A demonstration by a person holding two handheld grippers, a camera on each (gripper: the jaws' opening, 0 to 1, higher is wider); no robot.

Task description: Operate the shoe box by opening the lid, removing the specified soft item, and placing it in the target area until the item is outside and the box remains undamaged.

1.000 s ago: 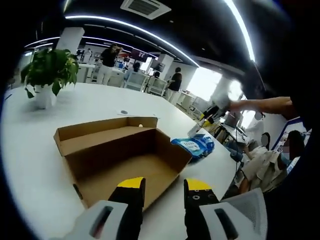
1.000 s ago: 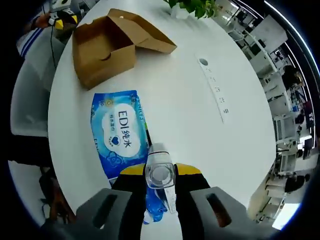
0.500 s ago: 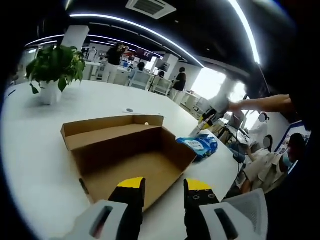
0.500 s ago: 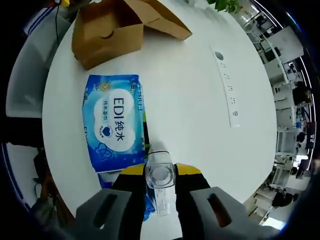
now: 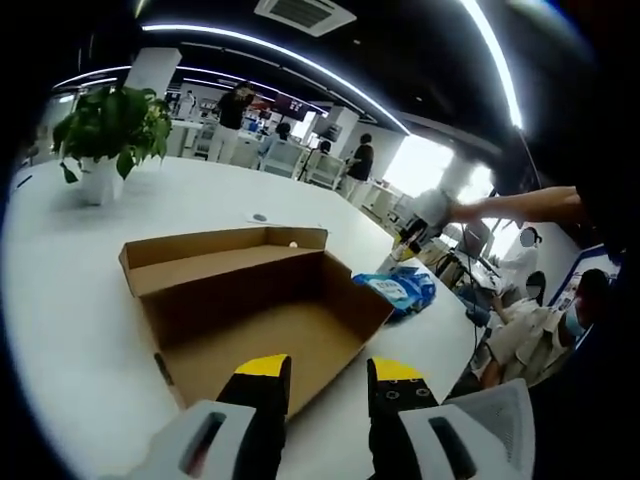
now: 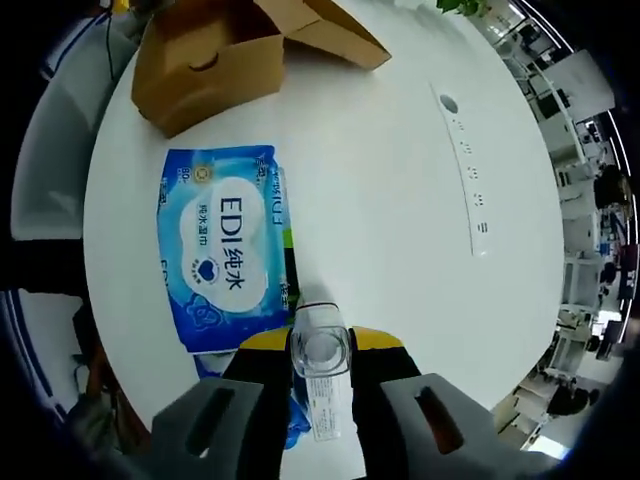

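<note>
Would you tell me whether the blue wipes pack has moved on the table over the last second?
Cannot tell. The wipes pack sits much the same relative to the shoe box, though the right gripper view shifted; the right gripper holds its edge.

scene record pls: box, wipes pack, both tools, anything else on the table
box: open cardboard shoe box, lid flap back, inside looks empty
wipes pack: blue pack flat on white table, outside the box
right tool: above the table, jaws around a clear plastic piece
left tool: open, at the box's near edge
other: potted plant; power strip
</note>
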